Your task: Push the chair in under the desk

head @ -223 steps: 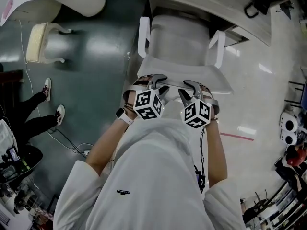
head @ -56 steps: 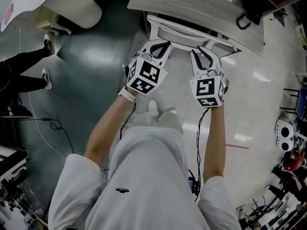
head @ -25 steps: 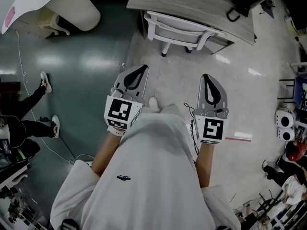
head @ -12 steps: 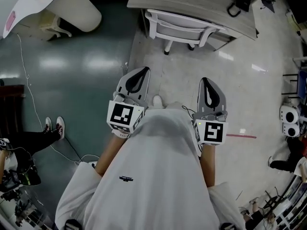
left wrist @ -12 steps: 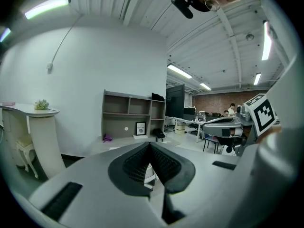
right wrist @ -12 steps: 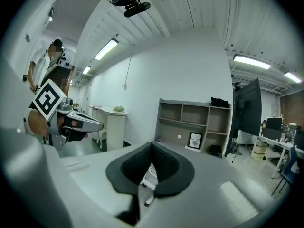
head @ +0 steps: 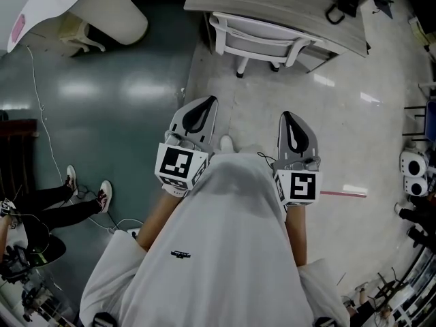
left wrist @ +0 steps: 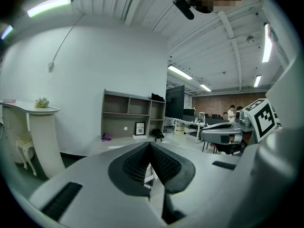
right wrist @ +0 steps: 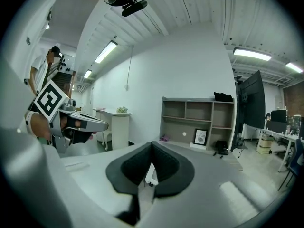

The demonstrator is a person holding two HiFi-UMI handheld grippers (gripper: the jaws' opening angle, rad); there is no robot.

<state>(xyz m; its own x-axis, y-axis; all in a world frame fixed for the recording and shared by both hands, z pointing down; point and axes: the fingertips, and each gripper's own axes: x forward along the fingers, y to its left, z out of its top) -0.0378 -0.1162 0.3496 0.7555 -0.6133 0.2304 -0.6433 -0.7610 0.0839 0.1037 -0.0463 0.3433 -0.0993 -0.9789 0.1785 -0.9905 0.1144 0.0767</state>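
The white chair (head: 262, 39) stands tucked under the grey desk (head: 272, 2) at the top of the head view; its seat is mostly hidden by the desktop. Both grippers are held back near my body, well short of the chair and apart from it. My left gripper (head: 206, 103) is shut with nothing in it. So is my right gripper (head: 287, 116). In the left gripper view the jaws (left wrist: 150, 144) meet, with a sliver of white chair (left wrist: 148, 174) below them. The right gripper view shows its jaws (right wrist: 152, 144) closed the same way.
A white curved counter (head: 102, 5) fills the top left. A person's legs (head: 75, 203) and a floor cable (head: 41, 114) lie at the left. A red tape line (head: 344, 194) and equipment (head: 412, 172) are at the right. A grey shelf unit (left wrist: 133, 118) stands behind the desk.
The grippers pushed the chair in under the desk, then drew back towards my body. Over the last second they barely move; the bystander's legs have shifted at the left.
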